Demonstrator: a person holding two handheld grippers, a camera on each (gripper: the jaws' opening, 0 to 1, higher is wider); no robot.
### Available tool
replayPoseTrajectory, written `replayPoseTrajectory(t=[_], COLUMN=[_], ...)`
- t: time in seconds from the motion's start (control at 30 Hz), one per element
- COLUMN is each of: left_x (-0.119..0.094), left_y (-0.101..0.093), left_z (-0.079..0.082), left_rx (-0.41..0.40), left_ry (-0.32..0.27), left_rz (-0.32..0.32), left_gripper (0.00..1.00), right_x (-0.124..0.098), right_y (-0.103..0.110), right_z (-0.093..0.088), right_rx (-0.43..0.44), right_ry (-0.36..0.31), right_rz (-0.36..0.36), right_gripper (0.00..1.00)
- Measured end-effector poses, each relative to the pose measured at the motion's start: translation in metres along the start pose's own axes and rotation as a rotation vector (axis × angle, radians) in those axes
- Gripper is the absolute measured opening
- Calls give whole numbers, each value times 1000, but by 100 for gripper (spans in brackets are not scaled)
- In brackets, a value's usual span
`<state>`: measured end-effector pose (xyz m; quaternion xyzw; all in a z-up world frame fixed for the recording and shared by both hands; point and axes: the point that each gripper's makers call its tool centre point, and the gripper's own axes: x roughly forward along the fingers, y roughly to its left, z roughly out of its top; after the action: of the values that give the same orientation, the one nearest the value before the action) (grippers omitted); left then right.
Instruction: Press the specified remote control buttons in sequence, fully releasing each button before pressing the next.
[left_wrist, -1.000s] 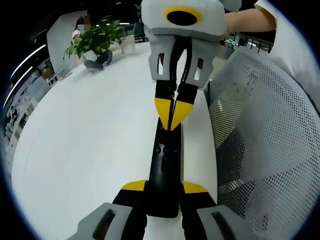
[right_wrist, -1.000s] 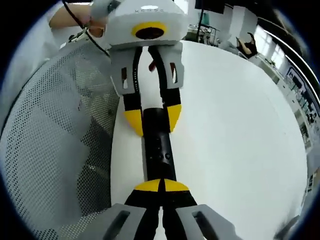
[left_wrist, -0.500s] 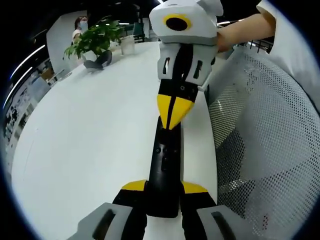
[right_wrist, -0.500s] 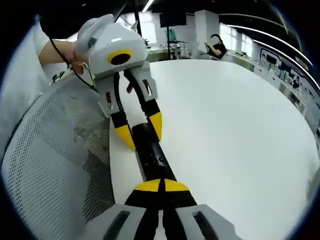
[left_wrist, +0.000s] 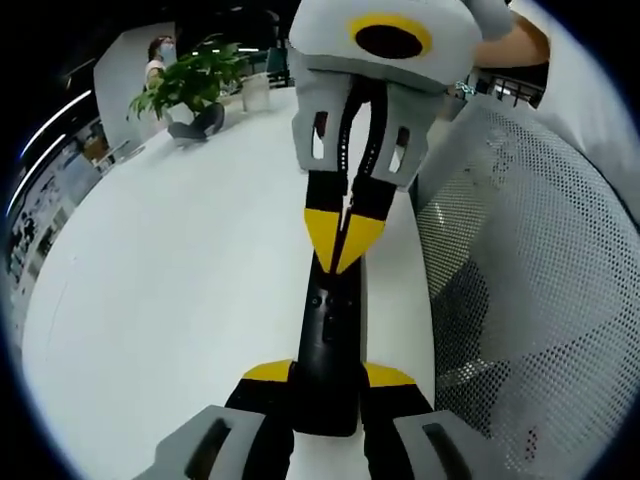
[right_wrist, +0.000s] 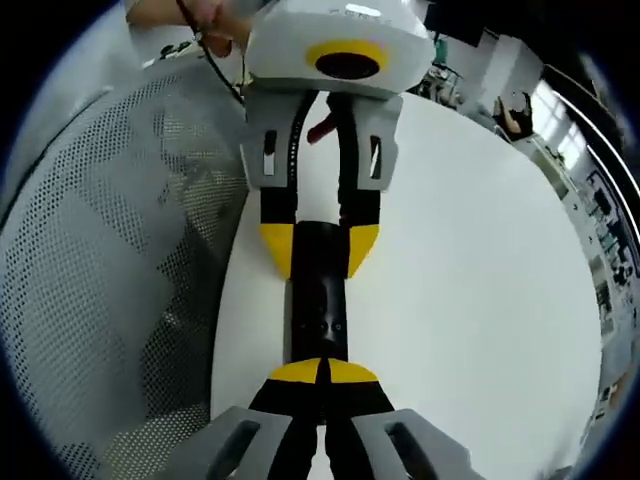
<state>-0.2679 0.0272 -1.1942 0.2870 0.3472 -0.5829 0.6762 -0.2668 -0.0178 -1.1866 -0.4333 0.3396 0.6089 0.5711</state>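
In the left gripper view, the left claw (left_wrist: 328, 378) is rising from the bottom with its yellow-tipped jaws clamping the near end of a black remote control (left_wrist: 328, 345), one jaw on each long side. The remote is lying lengthwise on the white bench (left_wrist: 180, 260), close to the bench's edge, running away from the camera. The right claw (left_wrist: 343, 258) is coming down from the top, its two yellow tips pressed together into a single point that is touching the far part of the remote's top face. Beside the bench a white mesh chair back (left_wrist: 520, 260) is standing, and a potted plant (left_wrist: 190, 80) is sitting at the bench's far end.

In the right gripper view, the right claw (right_wrist: 322, 372) is showing its jaws together, tips meeting over the near end of the remote control (right_wrist: 320, 305). The left claw (right_wrist: 320, 250) is reaching in from the top, its jaws gripping the remote's far end on both sides. Small buttons are showing on the remote between the two claws. The mesh chair back (right_wrist: 110, 250) is lying to one side, the bench (right_wrist: 470, 280) to the other.
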Motion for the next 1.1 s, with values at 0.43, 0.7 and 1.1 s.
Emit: replayPoseTrajectory(t=[0.43,0.7,1.1], left_x=[1,1,1], left_y=[1,1,0], left_z=[0,0,1], left_rx=[-4,0,-9], left_ry=[-23,-12,2], left_rz=[1,-1,5], left_gripper=[23,23,23], right_x=[-5,1,2], right_y=[2,-1,-5], right_z=[2,10,9], right_rx=[184,85,218], right_ry=[-150,-104,-113], right_rz=[-13,-20,-82], right_gripper=[0,0,0])
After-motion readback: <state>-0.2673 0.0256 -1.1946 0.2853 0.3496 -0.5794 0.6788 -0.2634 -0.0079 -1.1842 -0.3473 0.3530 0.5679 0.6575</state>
